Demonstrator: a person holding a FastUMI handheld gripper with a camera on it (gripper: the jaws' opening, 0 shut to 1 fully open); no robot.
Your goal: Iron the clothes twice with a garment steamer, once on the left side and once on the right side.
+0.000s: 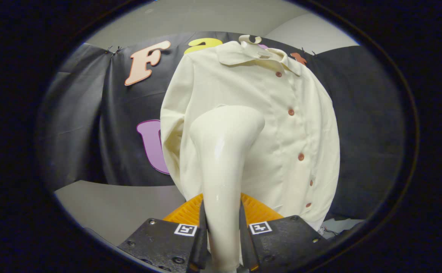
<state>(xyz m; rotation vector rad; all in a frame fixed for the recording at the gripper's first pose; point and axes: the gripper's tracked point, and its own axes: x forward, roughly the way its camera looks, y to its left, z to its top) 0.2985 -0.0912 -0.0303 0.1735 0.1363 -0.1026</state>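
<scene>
Hanging on a hanger (250, 39) against the black booth wall (361, 125): a cream button-front shirt (281, 132), lower hem hidden behind the steamer. Rising just ahead, a cream garment steamer (222, 151), head near the shirt front, contact hard to judge. Fingers (222, 242) closed tight on both sides of its handle, bottom cut off. Grey tabletop (111, 208) beneath.

Item count: one cream, long-sleeved, collared cloth shirt (251, 125), frame centre; six round reddish-brown buttons (291, 112) down its front; one glossy cream plastic garment steamer (222, 151), lower centre; one gripper (222, 235), two fingers clamping the steamer handle.
</scene>
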